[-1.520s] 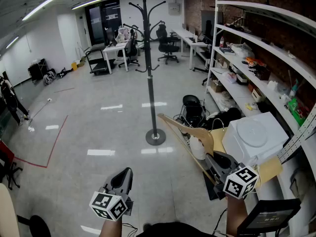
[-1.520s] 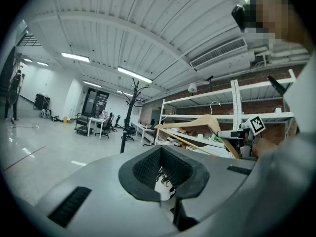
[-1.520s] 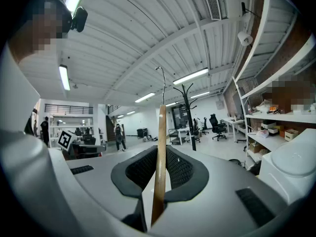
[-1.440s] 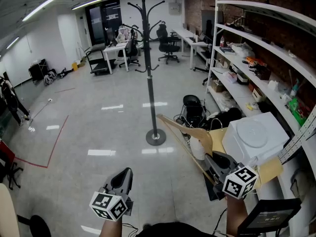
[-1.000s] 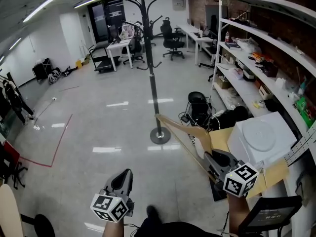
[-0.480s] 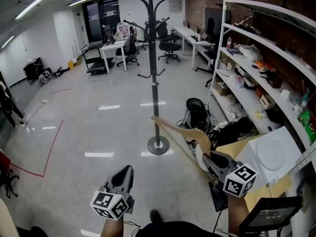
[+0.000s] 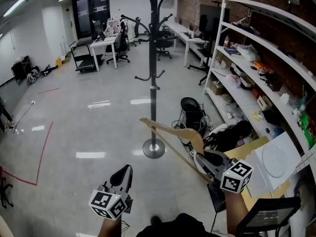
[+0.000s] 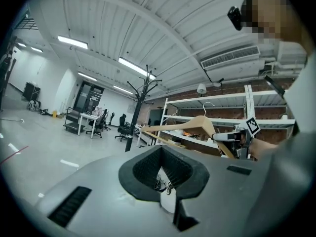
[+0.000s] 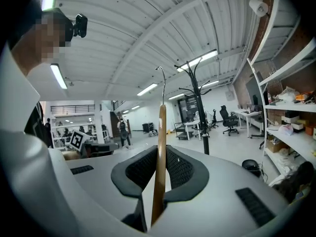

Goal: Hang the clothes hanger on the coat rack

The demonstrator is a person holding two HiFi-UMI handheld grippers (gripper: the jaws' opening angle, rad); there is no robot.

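Starting at the left edge of the head view, a red line [image 7: 45, 147] is taped on the grey floor [image 7: 98, 127], which lies wide and bare up to the coat rack. Behind it stand a black cart [image 7: 81, 60] and a white table [image 7: 102, 44] with office chairs. The left gripper [image 7: 127, 169] hangs low over this bare floor; its fingers are pressed together at the tips and hold nothing. The only print I can make out is the black-and-white square markers on the two cubes, which carry no letters.

In the middle stands the black coat rack [image 7: 153, 83], upright on a round base, with its hooks up at the top edge of the picture. The wooden clothes hanger [image 7: 173, 133] is in the air, a little right of the pole and nearer to the person. Its far end crosses the pole in the head view, but the right gripper view shows the rack further on, apart from it. The right gripper [image 7: 201, 158] pinches one wooden arm of the hanger between its pads, metal hook upward.

Right of the base, a black bin [image 7: 190, 105] and a heap of cables [image 7: 224, 135] lie on the floor. A long white shelving unit [image 7: 247, 46] full of small things closes the right side. A white box [image 7: 279, 159] on cardboard stands just beside the right gripper.
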